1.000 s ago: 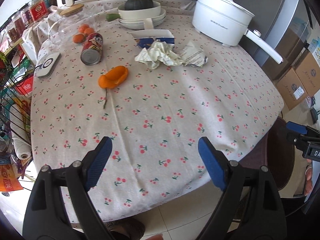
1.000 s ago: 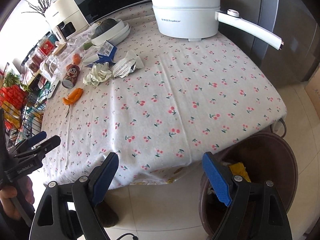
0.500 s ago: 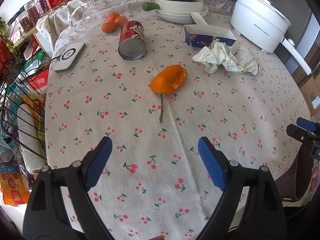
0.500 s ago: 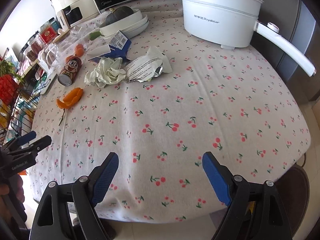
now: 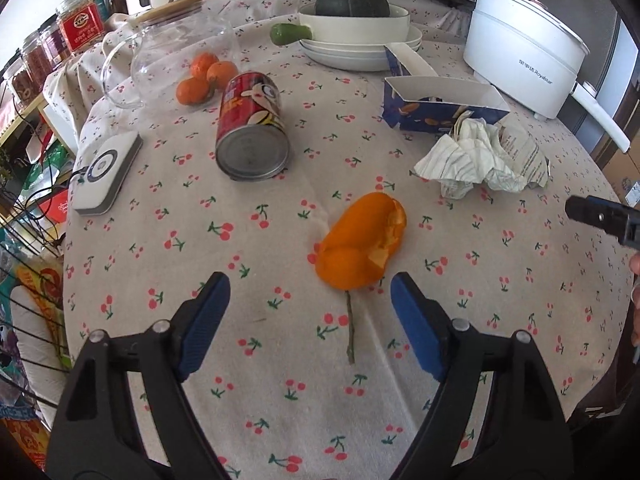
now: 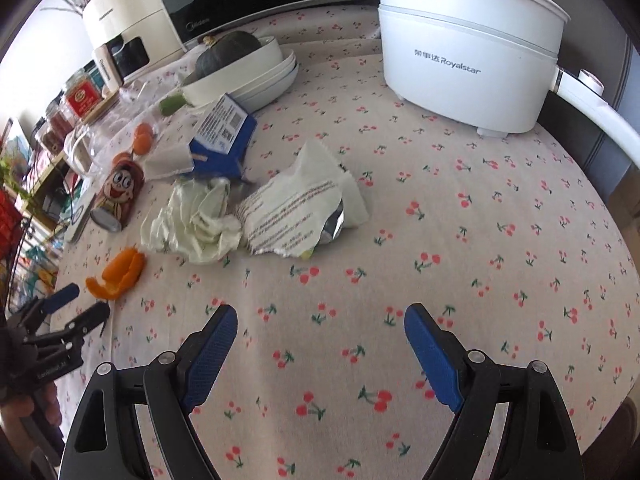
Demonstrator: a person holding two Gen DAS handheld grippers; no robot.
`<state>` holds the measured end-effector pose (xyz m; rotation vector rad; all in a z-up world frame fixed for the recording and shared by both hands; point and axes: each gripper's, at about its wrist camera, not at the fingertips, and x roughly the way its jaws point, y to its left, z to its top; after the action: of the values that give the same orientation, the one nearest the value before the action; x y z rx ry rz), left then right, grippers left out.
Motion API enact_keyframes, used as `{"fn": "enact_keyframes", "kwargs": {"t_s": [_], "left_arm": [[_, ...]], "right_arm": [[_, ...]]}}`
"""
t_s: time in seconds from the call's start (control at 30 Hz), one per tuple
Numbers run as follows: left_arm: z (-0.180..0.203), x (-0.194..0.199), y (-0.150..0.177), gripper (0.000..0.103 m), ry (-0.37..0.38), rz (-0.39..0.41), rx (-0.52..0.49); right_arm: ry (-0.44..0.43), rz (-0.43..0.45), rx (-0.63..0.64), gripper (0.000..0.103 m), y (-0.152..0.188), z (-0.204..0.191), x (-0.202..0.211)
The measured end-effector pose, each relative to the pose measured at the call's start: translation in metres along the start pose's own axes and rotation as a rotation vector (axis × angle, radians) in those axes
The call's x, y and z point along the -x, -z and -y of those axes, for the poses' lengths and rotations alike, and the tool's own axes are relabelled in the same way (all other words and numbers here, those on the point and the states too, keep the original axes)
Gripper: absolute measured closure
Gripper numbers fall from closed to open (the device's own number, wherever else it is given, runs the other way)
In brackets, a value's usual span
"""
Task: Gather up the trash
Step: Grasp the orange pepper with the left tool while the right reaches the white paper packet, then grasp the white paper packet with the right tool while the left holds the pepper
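An orange peel (image 5: 360,244) lies on the cherry-print tablecloth, with a thin twig (image 5: 350,330) below it. My left gripper (image 5: 310,312) is open and empty, its jaws just short of the peel. A crumpled tissue (image 6: 196,220) and a torn white wrapper (image 6: 296,216) lie mid-table beside an open blue carton (image 6: 224,136). A red can (image 5: 252,128) lies on its side. My right gripper (image 6: 320,344) is open and empty, a little short of the wrapper. The peel also shows in the right wrist view (image 6: 120,274), next to the left gripper (image 6: 74,308).
A white electric pot (image 6: 468,52) with a long handle stands at the back right. Stacked white dishes with a dark squash (image 5: 352,4), three tangerines (image 5: 204,76), a glass jar (image 5: 176,52) and a white device (image 5: 106,168) sit at the back and left. Wire shelves stand left of the table.
Both grippers have moved forward over the table. The left one has closed in on the orange peel; the right one has come nearer the wrapper and tissue. The bin has left view.
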<state>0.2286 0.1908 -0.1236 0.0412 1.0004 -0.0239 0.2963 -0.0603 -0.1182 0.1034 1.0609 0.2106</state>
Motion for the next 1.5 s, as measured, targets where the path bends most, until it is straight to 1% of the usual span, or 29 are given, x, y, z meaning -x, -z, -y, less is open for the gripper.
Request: {"fn": "enact_keyframes", "kwargs": {"t_s": [0.13,0.17,0.3,0.47,0.5,0.57,0.6,0.63,0.7,0.73,0.8,0.83,0.87,0.9,1.0,1.07,1.23,1.33,1.5], "left_arm": [[0.002,-0.012,-0.005,0.032,0.024,-0.01,-0.003],[0.003,-0.014,-0.006,0.032,0.029,-0.011,-0.004],[0.008,-0.019,-0.008,0.041,0.036,-0.007,-0.007],[0.007,-0.02,-0.011,0.047,0.041,0.007,0.008],[0.006,-0.021,-0.011,0.048,0.041,0.009,0.011],[0.005,-0.022,-0.012,0.052,0.032,0.015,0.013],[0.005,-0.022,-0.012,0.056,0.027,0.016,0.013],[0.005,-0.022,-0.013,0.063,0.026,0.016,0.014],[0.004,-0.022,-0.015,0.065,0.028,0.012,0.022],[0.004,-0.021,-0.015,0.067,0.029,0.009,0.027],[0.004,-0.019,-0.013,0.069,0.037,0.004,0.038],[0.005,-0.017,-0.013,0.07,0.041,0.0,0.043],[0.005,-0.015,-0.012,0.07,0.043,-0.007,0.047],[0.006,-0.013,-0.01,0.071,0.043,-0.013,0.051],[0.011,-0.004,-0.006,0.073,0.032,-0.03,0.059],[0.015,0.003,-0.003,0.073,0.034,-0.038,0.068],[0.029,0.027,0.003,0.074,0.046,-0.04,0.069],[0.041,0.042,0.007,0.074,0.067,-0.036,0.067],[0.071,0.065,0.016,0.074,0.092,-0.023,0.02]], "right_arm": [[-0.021,0.031,-0.073,0.016,-0.025,0.007,-0.008],[-0.021,0.033,-0.084,0.016,-0.03,0.007,-0.011],[0.004,0.045,-0.095,0.016,-0.046,-0.005,-0.029],[0.015,0.032,-0.14,0.015,-0.052,-0.012,-0.053],[0.025,0.053,-0.137,0.015,-0.052,-0.013,-0.053],[0.037,0.068,-0.126,0.016,-0.051,-0.016,-0.055],[0.041,0.075,-0.122,0.017,-0.049,-0.016,-0.054],[0.045,0.081,-0.118,0.02,-0.048,-0.016,-0.053],[0.064,0.088,-0.101,0.035,-0.044,-0.016,-0.05],[0.057,0.092,-0.094,0.038,-0.041,-0.015,-0.047],[0.033,0.094,-0.078,0.058,-0.038,-0.011,-0.041],[0.029,0.089,-0.068,0.065,-0.037,-0.01,-0.038],[0.016,0.085,-0.054,0.077,-0.036,-0.01,-0.035],[0.007,0.079,-0.035,0.086,-0.034,-0.01,-0.031],[0.006,0.061,0.005,0.098,-0.028,-0.007,-0.017],[0.004,0.062,0.016,0.098,-0.023,-0.002,-0.005],[-0.014,0.099,0.029,0.098,-0.01,0.016,0.039],[-0.022,0.115,0.029,0.099,0.0,0.027,0.067],[-0.03,0.135,0.027,0.098,0.022,0.044,0.107]]}}
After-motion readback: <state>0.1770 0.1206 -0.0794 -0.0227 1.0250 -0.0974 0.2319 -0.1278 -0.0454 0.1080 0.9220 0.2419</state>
